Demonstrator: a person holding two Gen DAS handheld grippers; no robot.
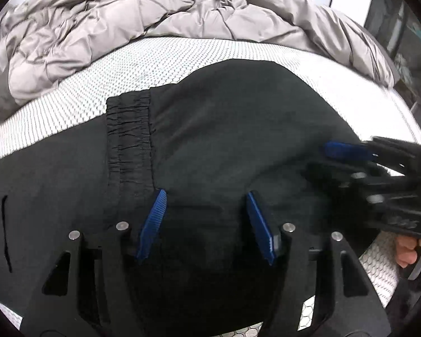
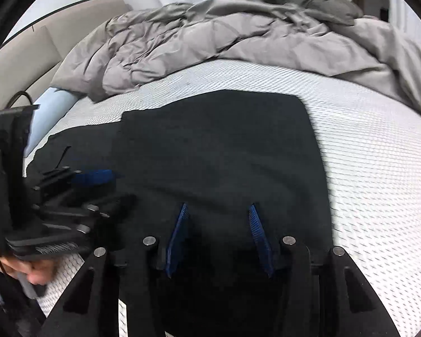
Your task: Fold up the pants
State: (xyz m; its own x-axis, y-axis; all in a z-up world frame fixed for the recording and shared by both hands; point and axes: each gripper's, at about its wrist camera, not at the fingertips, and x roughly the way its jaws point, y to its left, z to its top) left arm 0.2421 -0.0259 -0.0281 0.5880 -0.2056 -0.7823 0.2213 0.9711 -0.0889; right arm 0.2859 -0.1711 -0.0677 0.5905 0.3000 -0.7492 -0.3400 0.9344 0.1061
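Note:
Black pants [image 1: 224,126] lie folded on a white mattress [image 1: 154,56], with the gathered waistband [image 1: 129,134] running toward me. My left gripper [image 1: 206,193] hovers low over the near part of the pants. Its blue pads [image 1: 154,224] stand apart, with dark cloth between them and no pinch showing. My right gripper [image 2: 219,205] stands the same way over the pants [image 2: 210,146], pads apart. Each gripper shows in the other's view: the right gripper [image 1: 320,158] at the cloth's right edge, the left gripper [image 2: 120,186] at its left.
A crumpled grey duvet [image 2: 210,33] is heaped across the far side of the mattress [image 2: 379,168]. A pale blue pillow [image 2: 50,104] and a beige headboard [image 2: 28,50] lie far left. A person's hand [image 1: 407,250] holds the right gripper's handle.

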